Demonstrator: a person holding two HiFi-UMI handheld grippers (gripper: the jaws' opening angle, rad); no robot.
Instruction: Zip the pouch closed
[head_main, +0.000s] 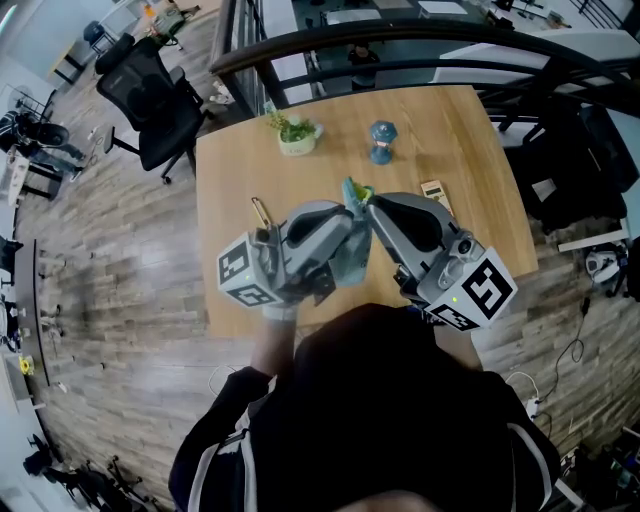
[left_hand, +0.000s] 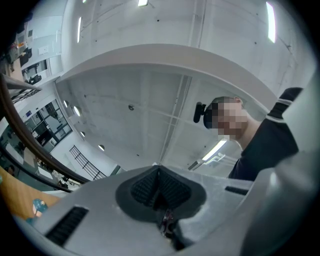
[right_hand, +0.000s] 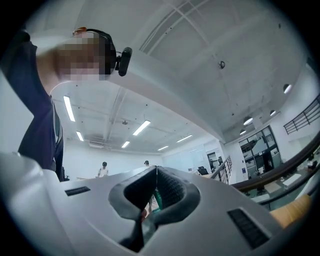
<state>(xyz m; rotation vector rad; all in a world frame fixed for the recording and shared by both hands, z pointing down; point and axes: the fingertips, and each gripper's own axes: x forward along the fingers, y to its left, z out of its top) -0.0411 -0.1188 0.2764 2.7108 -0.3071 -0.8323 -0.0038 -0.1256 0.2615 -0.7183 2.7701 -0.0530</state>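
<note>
If your right claw (right_hand: 156, 182) slips: pouch (head_main: 355, 190) drops; it only pinches an edge.
Left claw (left_hand: 159, 185): clamped on pull (left_hand: 167, 220), I think; crooked tug jams.

The wooden table (head_main: 232, 190) carries a potted plant (head_main: 297, 133), a blue figurine (head_main: 381, 141) and a small card (head_main: 433, 190).
</note>
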